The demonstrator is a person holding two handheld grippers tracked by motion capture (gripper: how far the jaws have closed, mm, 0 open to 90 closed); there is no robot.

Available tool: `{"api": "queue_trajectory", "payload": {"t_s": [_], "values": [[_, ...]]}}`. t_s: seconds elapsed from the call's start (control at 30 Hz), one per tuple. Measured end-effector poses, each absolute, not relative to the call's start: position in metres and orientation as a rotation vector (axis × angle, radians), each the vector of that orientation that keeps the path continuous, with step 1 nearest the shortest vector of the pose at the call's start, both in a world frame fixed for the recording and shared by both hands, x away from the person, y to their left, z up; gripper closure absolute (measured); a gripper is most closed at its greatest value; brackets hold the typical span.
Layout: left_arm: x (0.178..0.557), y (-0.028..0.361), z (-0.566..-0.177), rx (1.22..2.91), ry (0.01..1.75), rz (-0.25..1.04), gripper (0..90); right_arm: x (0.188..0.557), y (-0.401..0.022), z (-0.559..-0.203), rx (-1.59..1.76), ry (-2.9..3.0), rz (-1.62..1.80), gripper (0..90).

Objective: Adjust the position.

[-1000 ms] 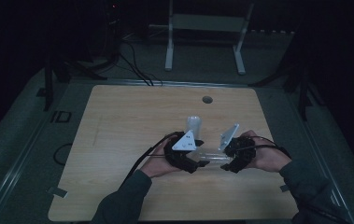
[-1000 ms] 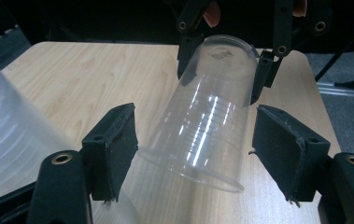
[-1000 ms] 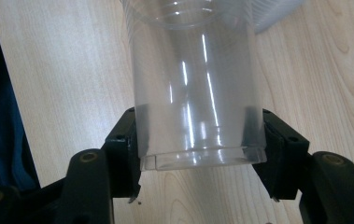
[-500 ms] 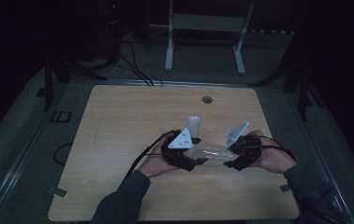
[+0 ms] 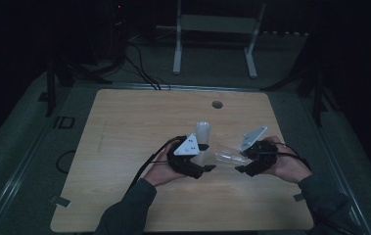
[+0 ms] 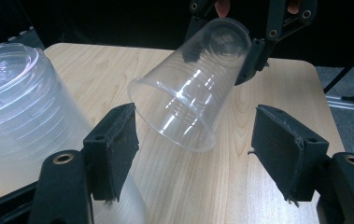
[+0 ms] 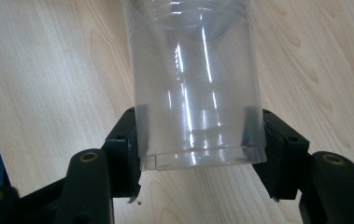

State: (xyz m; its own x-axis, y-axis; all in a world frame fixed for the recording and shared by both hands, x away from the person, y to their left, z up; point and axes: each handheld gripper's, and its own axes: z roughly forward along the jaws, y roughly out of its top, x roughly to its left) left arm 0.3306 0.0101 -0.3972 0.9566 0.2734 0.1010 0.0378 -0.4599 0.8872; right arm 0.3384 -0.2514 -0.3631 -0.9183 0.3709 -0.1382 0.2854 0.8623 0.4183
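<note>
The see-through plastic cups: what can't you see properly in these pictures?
- Clear plastic cup held by the right gripper: its mouth is cut off by the top edge of the right gripper view.
- Upside-down stack of clear plastic cups: the left gripper view's left edge and one jaw hide part of it; the number of cups is unclear.

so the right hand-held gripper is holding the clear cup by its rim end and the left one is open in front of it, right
Not quite: the right hand-held gripper clamps the clear cup at its base end, not its rim. The right gripper view shows the pads pressing on either side of the closed bottom. In the left gripper view the cup's open rim points toward the left hand-held gripper, whose jaws do stand open in front of it.
</note>
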Motion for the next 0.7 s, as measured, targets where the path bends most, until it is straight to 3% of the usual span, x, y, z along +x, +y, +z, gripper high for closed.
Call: {"api": "queue_trajectory", "payload": {"t_s": [0.7], "values": [[0.332,0.009,-0.4,2.042,0.241,0.269,32.6,0.335,-0.263,-0.357,0.569,2.716,0.745,41.4]]}}
